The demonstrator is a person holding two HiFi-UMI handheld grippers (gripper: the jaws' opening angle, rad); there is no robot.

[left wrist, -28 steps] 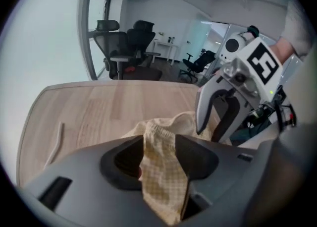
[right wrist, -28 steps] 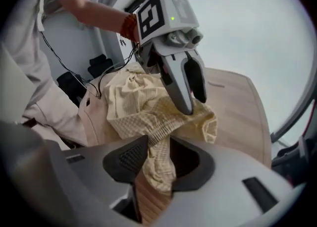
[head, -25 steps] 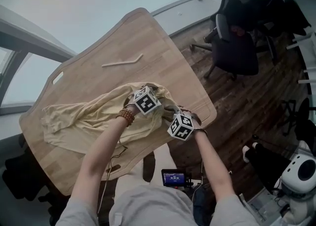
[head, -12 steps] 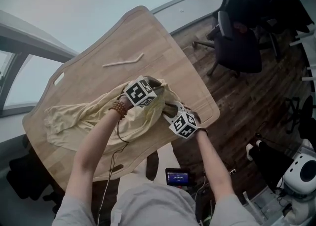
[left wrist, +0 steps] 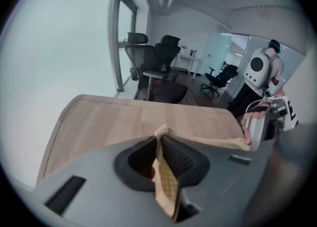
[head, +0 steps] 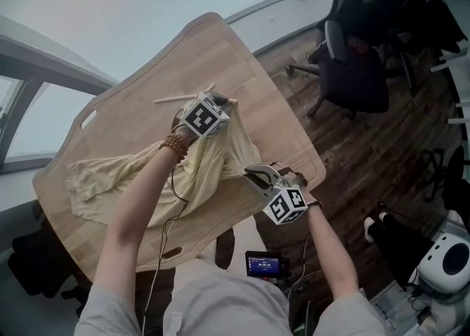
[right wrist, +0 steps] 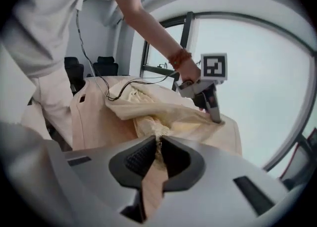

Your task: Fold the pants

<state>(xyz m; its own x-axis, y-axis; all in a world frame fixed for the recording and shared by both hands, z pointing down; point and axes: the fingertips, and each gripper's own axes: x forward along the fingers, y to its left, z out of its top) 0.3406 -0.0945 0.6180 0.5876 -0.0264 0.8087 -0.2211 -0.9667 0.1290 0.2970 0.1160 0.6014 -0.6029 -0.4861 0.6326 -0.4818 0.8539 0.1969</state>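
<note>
The pale yellow pants [head: 139, 180] lie crumpled across the wooden table [head: 250, 63], bunched toward its left end. My left gripper [head: 224, 100] is shut on one corner of the cloth, lifted over the table's middle; the left gripper view shows fabric [left wrist: 166, 181] pinched between its pads. My right gripper [head: 253, 173] hangs near the table's front right edge. Its jaws are closing, with a fold of the pants [right wrist: 166, 117] pressed between the pads. The hem runs taut between both grippers. In the right gripper view the left gripper [right wrist: 215, 117] stands beyond the cloth.
A thin wooden stick [head: 167, 97] lies on the table just left of the left gripper. Black office chairs [head: 356, 70] stand on the dark floor to the right. A white robot [head: 448, 261] and a small screen device [head: 262, 263] are near my feet.
Both grippers have closed on the cloth. The left one has carried its corner up and toward the far side of the table; the right has risen and drawn back, stretching the edge between them.
</note>
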